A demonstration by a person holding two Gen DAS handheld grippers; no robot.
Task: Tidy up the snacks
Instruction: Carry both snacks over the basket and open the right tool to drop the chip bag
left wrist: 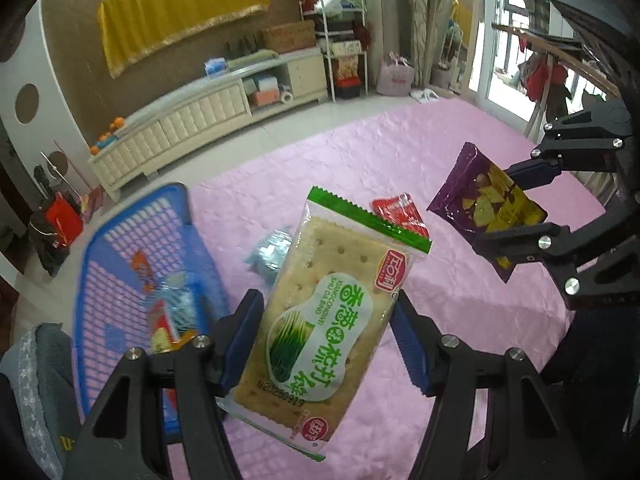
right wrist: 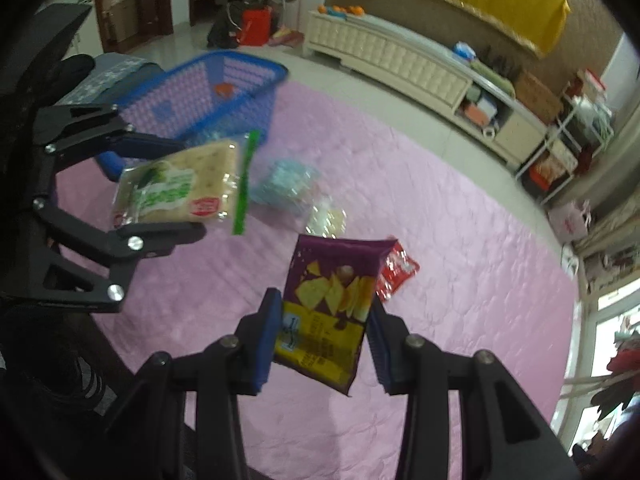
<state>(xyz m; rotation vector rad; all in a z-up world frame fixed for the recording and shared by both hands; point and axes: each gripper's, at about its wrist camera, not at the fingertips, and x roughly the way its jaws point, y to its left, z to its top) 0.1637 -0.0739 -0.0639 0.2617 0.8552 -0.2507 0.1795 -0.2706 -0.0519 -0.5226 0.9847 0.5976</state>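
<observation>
My left gripper [left wrist: 326,304] is shut on a cracker packet [left wrist: 320,340] with a green label, held up off the pink quilted cloth [left wrist: 360,152]. My right gripper [right wrist: 324,304] is shut on a purple chips bag [right wrist: 320,332], also lifted. Each wrist view shows the other one: the right gripper [left wrist: 500,208] with the chips bag [left wrist: 488,200], the left gripper [right wrist: 186,190] with the crackers [right wrist: 180,188]. A blue mesh basket [left wrist: 100,248] to the left holds several snacks. On the cloth lie a red packet [left wrist: 396,210], a light blue packet [left wrist: 272,252] and a clear packet [right wrist: 328,218].
The pink cloth ends at a tiled floor [left wrist: 280,120] beyond the basket [right wrist: 240,60]. A long cream cabinet [left wrist: 192,120] runs along the far wall. Grey fabric [left wrist: 40,360] lies beside the basket's near end. The red packet [right wrist: 400,272] sits just behind the chips bag.
</observation>
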